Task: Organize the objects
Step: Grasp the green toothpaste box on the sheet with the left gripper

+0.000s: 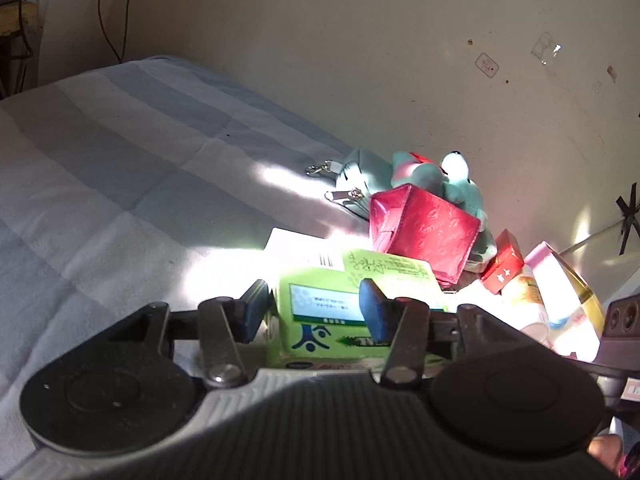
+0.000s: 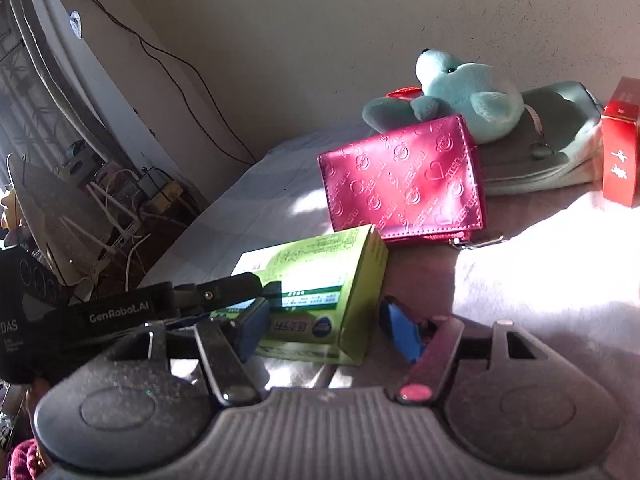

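My left gripper and my right gripper both frame the green carton, which lies flat on the striped bedspread, in the wrist views directly ahead of my fingers. In both views it sits at the 6 o'clock side of the pink wallet.

Left jaws: spread, one pad on each side of the carton. Whether the pads press on it, I cannot tell. Right jaws: spread; a clear gap shows between the right-hand pad and the carton's end face, so no grip there.

Handling estimate: the carton looks like light, thin printed card. It should be stiff along its edges but liable to dent on the broad faces, and its glossy print may slip. Recommended hold: across the narrow width, near mid-length, with moderate pressure.

Adjacent items: the wallet leans at 12 o'clock with the teal plush behind it; clear both when lifting.
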Available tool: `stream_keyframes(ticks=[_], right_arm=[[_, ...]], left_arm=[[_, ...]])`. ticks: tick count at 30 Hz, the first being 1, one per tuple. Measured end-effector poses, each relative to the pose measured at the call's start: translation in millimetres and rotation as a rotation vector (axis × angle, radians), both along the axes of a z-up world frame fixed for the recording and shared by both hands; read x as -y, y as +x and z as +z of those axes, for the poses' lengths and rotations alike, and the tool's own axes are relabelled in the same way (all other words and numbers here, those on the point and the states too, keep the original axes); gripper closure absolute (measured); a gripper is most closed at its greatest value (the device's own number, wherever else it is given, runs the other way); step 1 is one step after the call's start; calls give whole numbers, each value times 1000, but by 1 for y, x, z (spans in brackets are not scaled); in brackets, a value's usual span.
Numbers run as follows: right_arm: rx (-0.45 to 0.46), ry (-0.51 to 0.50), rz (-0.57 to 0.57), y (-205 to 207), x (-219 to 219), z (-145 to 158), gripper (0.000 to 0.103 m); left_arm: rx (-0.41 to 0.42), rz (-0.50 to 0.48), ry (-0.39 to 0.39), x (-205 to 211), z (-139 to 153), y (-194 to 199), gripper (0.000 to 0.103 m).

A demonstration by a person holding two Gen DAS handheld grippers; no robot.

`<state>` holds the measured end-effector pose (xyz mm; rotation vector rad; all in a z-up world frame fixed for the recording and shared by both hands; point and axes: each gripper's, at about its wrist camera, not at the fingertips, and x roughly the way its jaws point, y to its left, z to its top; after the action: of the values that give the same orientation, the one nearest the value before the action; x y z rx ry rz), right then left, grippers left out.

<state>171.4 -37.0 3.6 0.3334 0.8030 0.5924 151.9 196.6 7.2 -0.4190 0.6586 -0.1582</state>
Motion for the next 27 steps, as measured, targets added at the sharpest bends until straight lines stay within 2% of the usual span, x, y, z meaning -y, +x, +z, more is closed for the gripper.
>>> stream_keyframes(ticks=[1, 6, 13, 19, 27], right_arm=[[7, -17, 0, -2, -1, 1, 44], [31, -44, -4, -24, 9, 2, 44], [20, -47, -28, -71, 62, 8, 44], [35, -47, -94, -113, 110, 10, 44], [91, -61, -195, -167, 155, 9, 44]], left_arm=[[8, -6, 28, 5, 1, -3, 51], [10, -35, 64, 24, 5, -24, 51], [47, -90, 132, 80, 6, -68, 51], [36, -166, 114, 119, 4, -87, 51], [38, -259, 141, 173, 5, -111, 50]])
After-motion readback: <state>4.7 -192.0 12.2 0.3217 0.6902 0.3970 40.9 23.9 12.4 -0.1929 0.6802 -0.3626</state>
